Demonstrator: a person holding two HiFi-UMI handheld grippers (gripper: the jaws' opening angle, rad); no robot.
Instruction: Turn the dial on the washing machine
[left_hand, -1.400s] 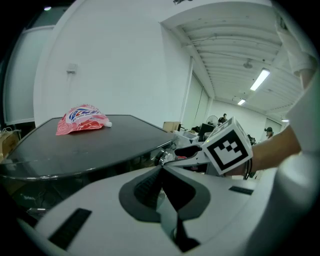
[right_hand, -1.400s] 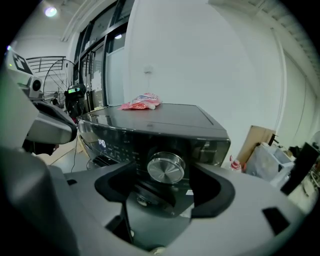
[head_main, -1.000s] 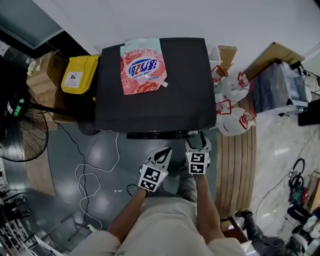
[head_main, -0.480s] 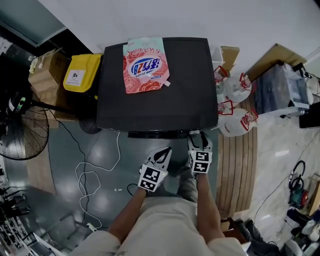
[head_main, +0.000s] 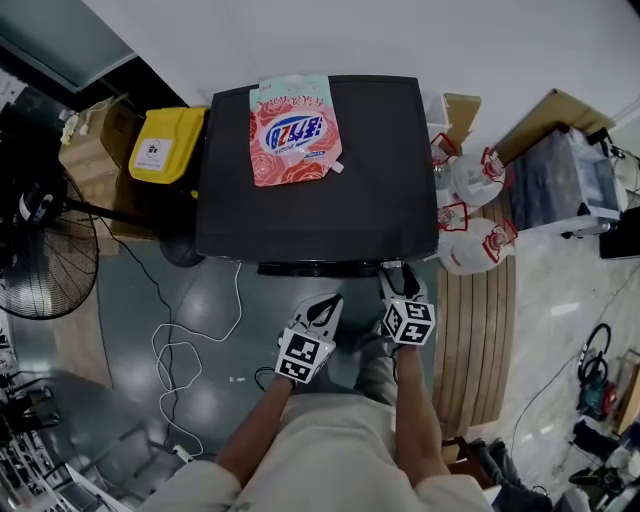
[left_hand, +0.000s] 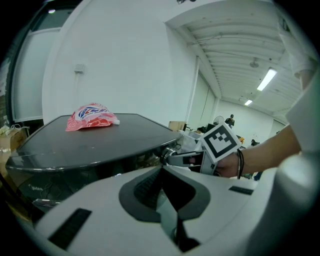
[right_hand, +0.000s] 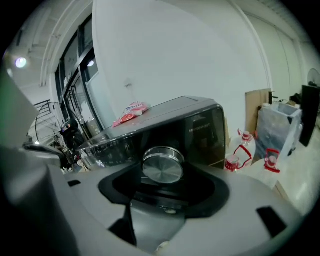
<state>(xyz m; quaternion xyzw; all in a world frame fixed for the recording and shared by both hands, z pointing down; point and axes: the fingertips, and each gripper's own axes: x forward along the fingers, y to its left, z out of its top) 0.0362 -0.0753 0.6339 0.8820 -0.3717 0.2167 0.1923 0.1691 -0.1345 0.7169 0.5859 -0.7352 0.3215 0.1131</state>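
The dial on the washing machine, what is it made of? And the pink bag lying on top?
The dial looks like brushed metal: silvery, with fine circular lines on its face and a shiny rim. It could also be metal-coated plastic. The pink bag looks like soft, glossy plastic film: it is printed, wrinkled and catches the light.

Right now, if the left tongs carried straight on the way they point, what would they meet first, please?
Probably the washing machine, on its dark front just beside the dial held by the right tongs; depth is unclear.

Beige clothing (head_main: 335, 455) — white tools (head_main: 327, 302) (head_main: 396, 274), checkered cubes (head_main: 305, 355) (head_main: 412, 323)
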